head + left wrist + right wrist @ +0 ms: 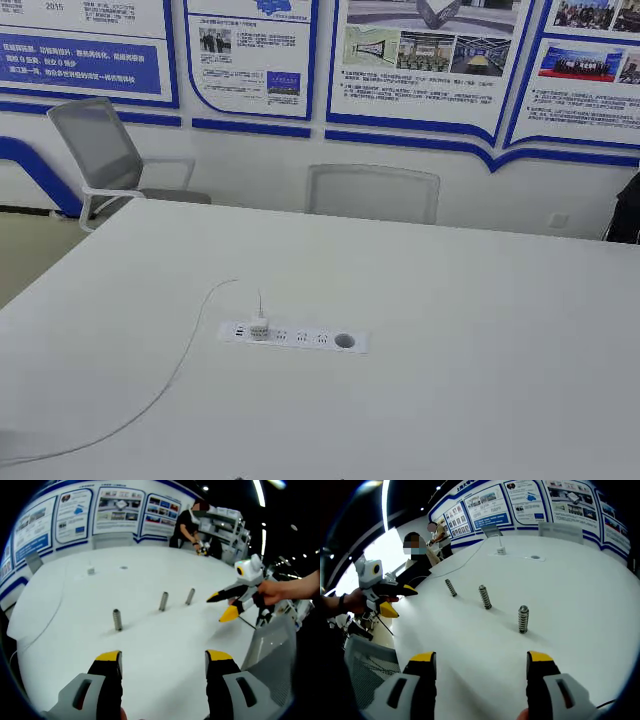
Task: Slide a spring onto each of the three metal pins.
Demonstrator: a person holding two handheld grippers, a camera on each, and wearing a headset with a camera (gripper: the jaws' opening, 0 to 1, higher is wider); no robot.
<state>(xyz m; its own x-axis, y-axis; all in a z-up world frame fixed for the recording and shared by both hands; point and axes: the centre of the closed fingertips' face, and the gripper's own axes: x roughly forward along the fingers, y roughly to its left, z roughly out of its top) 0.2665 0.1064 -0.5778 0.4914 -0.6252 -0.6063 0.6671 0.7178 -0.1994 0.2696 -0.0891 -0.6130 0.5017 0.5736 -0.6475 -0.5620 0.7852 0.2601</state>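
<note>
L gripper (163, 656): jaws wide apart, nothing between them, yellow tips low over the white table (75, 595).

R gripper (481, 656): jaws also apart, empty. In the left gripper view it comes in from the right, held in a hand (274, 591). Its tips are spread and point toward the pin row, near it but not touching.

Pins: three, upright, in a row on the table ahead of both grippers, apart from each other. Pin 1 (117, 619) is nearest the L gripper, then pin 2 (163, 601), then pin 3 (190, 596), which is closest to the R gripper. Each pin has a coil spring on it. The coils read clearly in the right gripper view, e.g. the spring (522, 621) on pin 3, whose rounded top shows above the coil. Neither gripper touches a pin or spring.

Head view: bare tabletop w/ an inset socket strip (293, 337) and a small white adapter (259, 328) plugged in. A thin white cable (170, 380) trails off to the left. Two grey chairs (100, 150) stand behind the far edge. Blue-framed posters (420, 50) hang on the wall.

Left gripper view, bkgd: a person (187, 527) in dark clothes at the far end of the table.
</note>
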